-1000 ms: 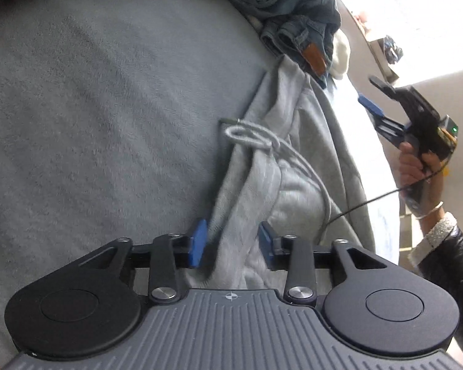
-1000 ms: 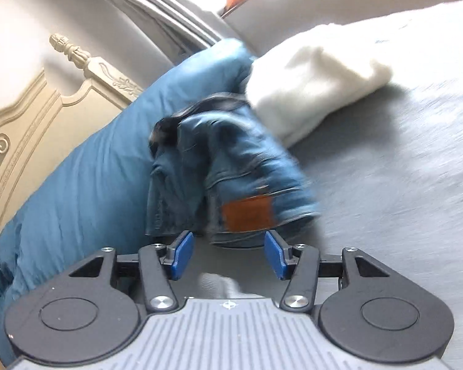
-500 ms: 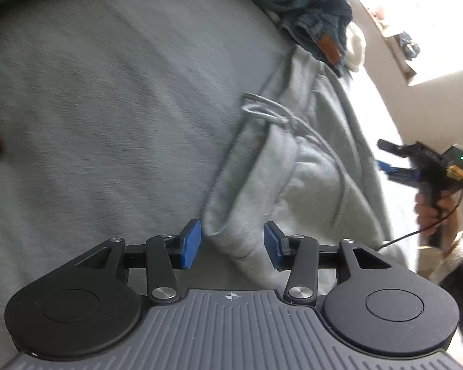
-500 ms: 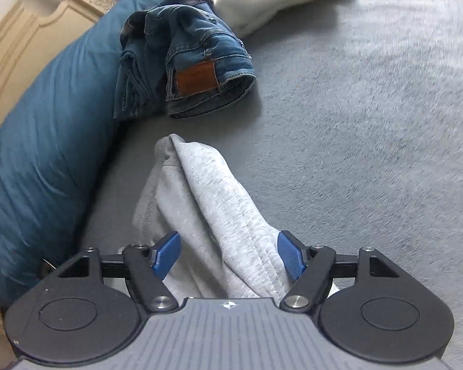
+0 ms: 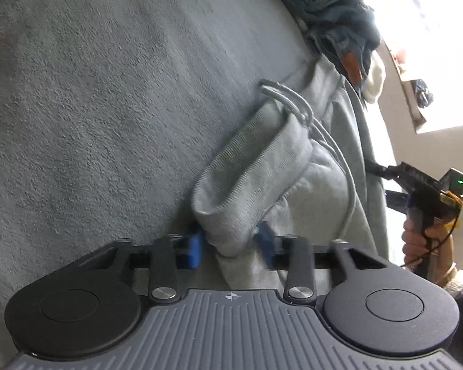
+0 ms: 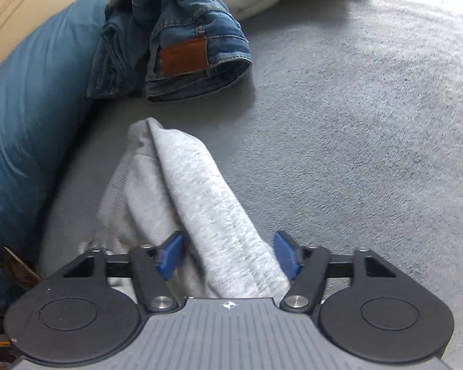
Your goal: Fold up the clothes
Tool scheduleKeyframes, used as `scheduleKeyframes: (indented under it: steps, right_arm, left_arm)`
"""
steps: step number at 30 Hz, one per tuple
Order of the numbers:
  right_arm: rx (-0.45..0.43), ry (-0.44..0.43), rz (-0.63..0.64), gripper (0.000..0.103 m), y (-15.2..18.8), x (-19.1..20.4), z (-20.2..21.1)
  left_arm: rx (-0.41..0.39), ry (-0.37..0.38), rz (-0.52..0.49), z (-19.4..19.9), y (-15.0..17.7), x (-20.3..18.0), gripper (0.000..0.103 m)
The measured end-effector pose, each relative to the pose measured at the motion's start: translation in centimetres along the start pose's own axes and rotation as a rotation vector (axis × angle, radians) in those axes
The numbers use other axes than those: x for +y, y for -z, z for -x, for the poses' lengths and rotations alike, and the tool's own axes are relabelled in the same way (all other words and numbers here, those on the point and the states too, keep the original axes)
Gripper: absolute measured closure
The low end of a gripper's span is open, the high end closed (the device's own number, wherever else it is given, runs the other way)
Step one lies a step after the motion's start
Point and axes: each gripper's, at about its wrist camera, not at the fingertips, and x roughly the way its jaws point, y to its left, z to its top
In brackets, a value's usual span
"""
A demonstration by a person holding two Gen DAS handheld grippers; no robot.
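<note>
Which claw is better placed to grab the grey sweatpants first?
Probably the left claw: its blue fingers closely bracket the ribbed waistband corner of the grey sweatpants. The right claw straddles a fold with a wider gap.

Daylight floods in from the upper right of the left wrist view, where a window is blown out to plain white and washes the edges of whatever lies near it. The grey blanket is evenly lit, its nap crisp. In the right wrist view the light is softer; the jeans throw a dim shadow at lower right. The grey sweatpants smear with motion blur low in both frames. Fisheye bending curves every edge, with dark corners.
</note>
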Motion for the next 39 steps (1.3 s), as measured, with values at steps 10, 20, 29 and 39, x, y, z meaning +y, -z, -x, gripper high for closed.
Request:
scheduleKeyframes:
  steps: [10, 20, 29, 39]
  right_arm:
    - [-0.257, 0.141, 0.215, 0.094, -0.8, 3.9, 2.7]
    - [-0.167, 0.176, 0.129, 0.088, -2.0, 2.0, -2.0]
    - [-0.239, 0.172, 0.265, 0.038, -3.7, 4.4, 1.1]
    - [-0.045, -0.045, 0.270, 0.022, -9.4, 10.3, -6.4]
  left_arm:
    - [-0.191, -0.018, -0.082, 4.8, -1.5, -0.4, 0.091]
    - [-0.113, -0.116, -0.166, 3.1, -1.9, 1.5, 0.090]
    - [-0.108, -0.110, -0.125, 2.7, -2.3, 1.9, 0.084]
    - [-0.120, -0.108, -0.124, 3.0, -1.9, 2.2, 0.082]
